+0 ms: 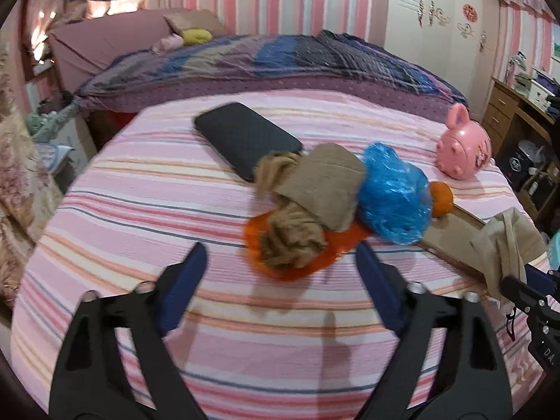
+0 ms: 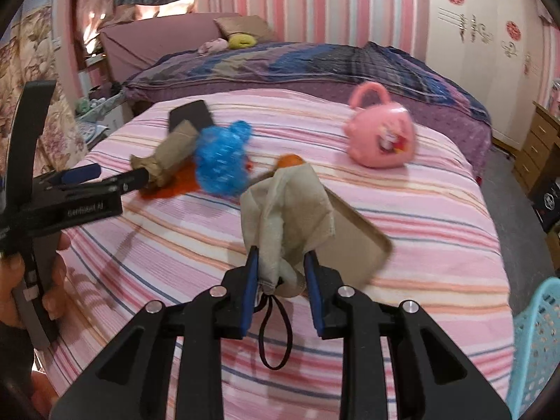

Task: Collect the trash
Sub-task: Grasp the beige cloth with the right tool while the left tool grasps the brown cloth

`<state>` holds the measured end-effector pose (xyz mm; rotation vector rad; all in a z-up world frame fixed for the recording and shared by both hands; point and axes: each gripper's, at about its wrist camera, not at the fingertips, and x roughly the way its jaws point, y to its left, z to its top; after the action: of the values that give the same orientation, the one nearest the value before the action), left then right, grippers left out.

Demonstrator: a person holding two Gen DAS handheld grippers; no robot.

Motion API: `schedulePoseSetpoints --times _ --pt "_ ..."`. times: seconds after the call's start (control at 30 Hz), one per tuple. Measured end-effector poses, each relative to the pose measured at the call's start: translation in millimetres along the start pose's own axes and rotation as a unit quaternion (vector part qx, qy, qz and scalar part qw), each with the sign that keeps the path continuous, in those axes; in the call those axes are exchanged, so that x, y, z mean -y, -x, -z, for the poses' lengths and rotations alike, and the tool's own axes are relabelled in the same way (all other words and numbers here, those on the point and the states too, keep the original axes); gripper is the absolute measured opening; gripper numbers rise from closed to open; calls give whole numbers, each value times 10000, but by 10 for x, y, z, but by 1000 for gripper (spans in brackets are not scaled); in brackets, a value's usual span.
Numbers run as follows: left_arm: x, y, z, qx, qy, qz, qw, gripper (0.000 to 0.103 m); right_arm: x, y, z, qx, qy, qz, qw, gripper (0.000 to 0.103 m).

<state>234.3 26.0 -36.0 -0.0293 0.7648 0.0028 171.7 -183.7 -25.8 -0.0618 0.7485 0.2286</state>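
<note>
On the pink striped bedspread (image 1: 140, 217) a small heap of litter lies near the middle. The left gripper (image 1: 280, 266) hangs just in front of it with its blue-padded jaws spread wide and nothing between them. Straight ahead of those jaws sits a flat orange wrapper (image 1: 276, 269) with a bundle of brown stockings (image 1: 290, 241) lying on top, and a folded tan paper piece (image 1: 322, 185) rests across the stockings. Touching the paper's right side is a crumpled blue plastic bag (image 1: 392, 196), with an orange ball-like thing (image 1: 441, 196) just beyond it. A dark phone-shaped case (image 1: 245, 138) lies behind the heap, its near end touching the stockings.

The right gripper (image 2: 281, 269) is clamped on a limp beige cloth bag (image 2: 287, 206), which stands up between its pads; a black elastic loop (image 2: 276, 336) dangles below. A flat cardboard sheet (image 2: 357, 234) lies on the bed just behind that bag. A pink pig-shaped toy (image 2: 381, 140) sits well apart toward the far right of the bedspread. At the right edge, a light blue plastic basket (image 2: 535, 343) shows beside the bed.
</note>
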Motion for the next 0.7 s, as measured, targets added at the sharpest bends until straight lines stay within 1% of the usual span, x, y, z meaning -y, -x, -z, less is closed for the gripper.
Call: schedulePoseSetpoints --times 0.07,0.1,0.13,0.17,0.2,0.3,0.4,0.6,0.7 --pt "32 -83 1 -105 -18 0 9999 69 94 22 14 -35 -19 73 10000 26" --pt "43 -117 2 -150 -22 -2 9999 61 128 40 25 -37 -25 113 9999 26" --pt "44 -168 3 -236 15 43 9997 47 191 58 29 -39 -29 117 9999 26" --pt "21 -188 -1 -273 71 90 9996 38 263 83 46 -28 -36 138 9999 26" --pt "-2 -182 -7 -268 151 149 9994 34 305 103 62 -17 -42 150 9999 26" --pt "-51 -89 -26 -141 262 300 9991 34 421 158 80 44 -67 193 9998 26" --pt "-62 80 -4 -9 129 260 9996 34 520 206 105 110 -114 244 9996 26" --pt "-110 420 117 132 -171 216 9995 34 713 325 103 239 -254 318 9989 26" --pt "-171 584 147 283 -176 285 9990 33 775 370 103 285 -300 339 9986 26"
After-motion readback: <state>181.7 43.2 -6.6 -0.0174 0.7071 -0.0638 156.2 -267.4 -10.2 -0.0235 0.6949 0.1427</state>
